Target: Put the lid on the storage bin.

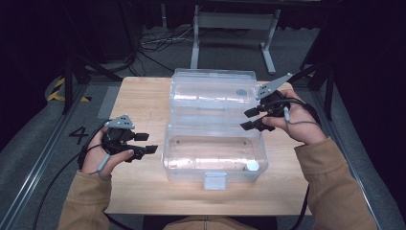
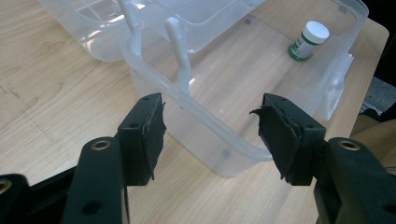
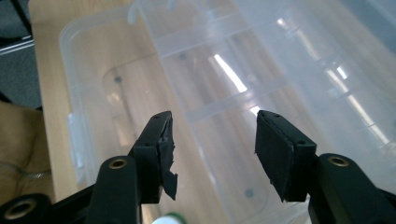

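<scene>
**Box open on the table, both my claws empty**

Box sits in the middle of the wooden table, and it is see-through plastic, smooth and shiny, with round corners. Its lid lies flat behind it, joined along the back edge. A small white latch sticks out at the front, just by the table's near edge.

Inside, in the front right corner, stands a little bottle with a white cap and a green label. It has plenty of bare floor beside it — nothing else lies in the box.

My left claw hangs just beside the box's left wall, not touching it. Its black jaws stand wide apart and hold nothing. Their rubber pads look torn and ragged at the edges.

My right claw hangs over the right end, about where box and lid meet. Its jaws stand wide too, with nothing between them — only clear plastic below.

Bare wood runs along the table's left side and front, so there is room for me there.
</scene>
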Tool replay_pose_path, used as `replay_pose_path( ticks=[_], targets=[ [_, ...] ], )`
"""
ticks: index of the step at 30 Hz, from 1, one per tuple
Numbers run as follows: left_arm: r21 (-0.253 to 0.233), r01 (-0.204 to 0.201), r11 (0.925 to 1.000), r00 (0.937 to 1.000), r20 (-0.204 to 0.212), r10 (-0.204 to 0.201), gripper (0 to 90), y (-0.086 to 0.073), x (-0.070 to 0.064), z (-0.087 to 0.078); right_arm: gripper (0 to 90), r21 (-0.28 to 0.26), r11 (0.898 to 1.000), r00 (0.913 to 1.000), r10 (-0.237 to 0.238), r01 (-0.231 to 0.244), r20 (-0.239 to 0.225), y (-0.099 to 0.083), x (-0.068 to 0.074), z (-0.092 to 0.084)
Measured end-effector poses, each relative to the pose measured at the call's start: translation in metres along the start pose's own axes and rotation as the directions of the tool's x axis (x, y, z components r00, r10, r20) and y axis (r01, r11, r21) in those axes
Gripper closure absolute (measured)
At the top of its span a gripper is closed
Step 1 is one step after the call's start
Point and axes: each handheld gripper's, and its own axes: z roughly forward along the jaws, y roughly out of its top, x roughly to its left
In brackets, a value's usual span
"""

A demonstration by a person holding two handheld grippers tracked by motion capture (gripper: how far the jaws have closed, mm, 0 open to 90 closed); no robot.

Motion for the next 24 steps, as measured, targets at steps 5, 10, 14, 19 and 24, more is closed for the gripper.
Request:
replay_pose_path(
  ticks=[5, 10, 14, 19, 24],
  targets=[
    [0.003, -0.003, 1.0000, 1.0000, -0.006, 0.003, 41.0, -0.003, 0.000, -0.002, 46.8, -0.059, 0.998, 0.9997, 0.008, -0.006, 0.023, 0.012, -0.011, 0.003],
    [-0.001, 0.004, 1.0000, 1.0000, -0.007, -0.004, 41.0, -0.004, -0.001, -0.002, 46.4, -0.085, 0.996, 0.9993, 0.022, -0.020, 0.029, 0.021, -0.022, 0.012],
    [0.007, 0.001, 1.0000, 1.0000, 0.001, -0.001, 40.9, -0.004, -0.001, -0.001, 46.4, -0.083, 0.996, 0.9990, 0.024, -0.021, 0.038, 0.027, -0.030, 0.021],
    [0.012, -0.011, 0.9999, 0.9999, 0.007, 0.010, 40.9, -0.002, -0.002, 0.001, 47.0, -0.085, 0.996, 0.9991, 0.028, -0.025, 0.032, 0.030, -0.039, 0.033],
    [0.018, -0.013, 0.9998, 0.9999, 0.011, 0.013, 40.9, -0.001, -0.002, 0.004, 48.7, -0.059, 0.998, 0.9995, 0.024, -0.022, 0.020, 0.031, -0.044, 0.047]
  ],
)
